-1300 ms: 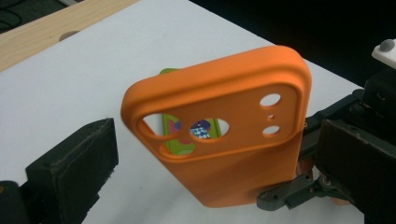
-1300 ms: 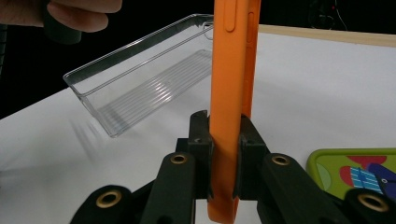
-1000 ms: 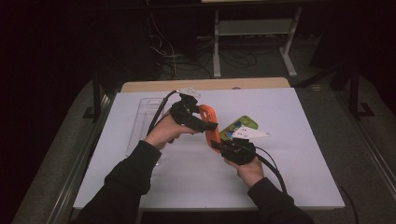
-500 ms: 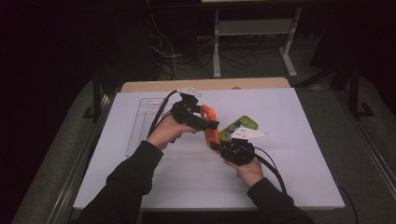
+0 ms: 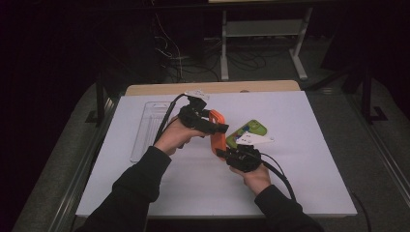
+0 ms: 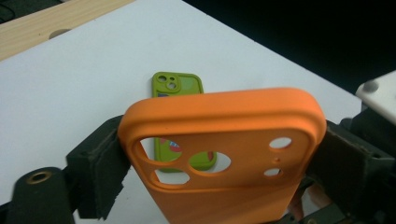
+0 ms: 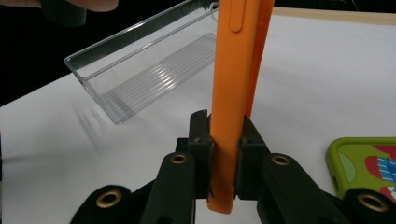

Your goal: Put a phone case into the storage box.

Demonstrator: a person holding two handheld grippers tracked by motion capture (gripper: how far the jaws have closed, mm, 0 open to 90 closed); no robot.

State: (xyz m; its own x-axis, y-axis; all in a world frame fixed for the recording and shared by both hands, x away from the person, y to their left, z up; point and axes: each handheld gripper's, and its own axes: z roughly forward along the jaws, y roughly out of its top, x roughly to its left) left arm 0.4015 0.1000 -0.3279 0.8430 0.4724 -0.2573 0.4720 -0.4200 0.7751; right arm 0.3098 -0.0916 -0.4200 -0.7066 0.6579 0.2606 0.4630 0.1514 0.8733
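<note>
An orange phone case [image 5: 217, 135] is held upright above the white table [image 5: 309, 174], between the two hands. The right gripper [image 7: 226, 140] is clamped on the case's lower edge, its fingers [image 7: 201, 140] pressed against both faces. The left gripper [image 6: 219, 154] is set around the case's camera end; its fingers [image 6: 100, 163] are spread wide, one at each side edge, and have just been closing on it. Whether their pads already press cannot be told. A green phone case [image 5: 246, 133] lies flat on the table just behind. A clear plastic tray [image 5: 145, 130] is seen well to the left.
</note>
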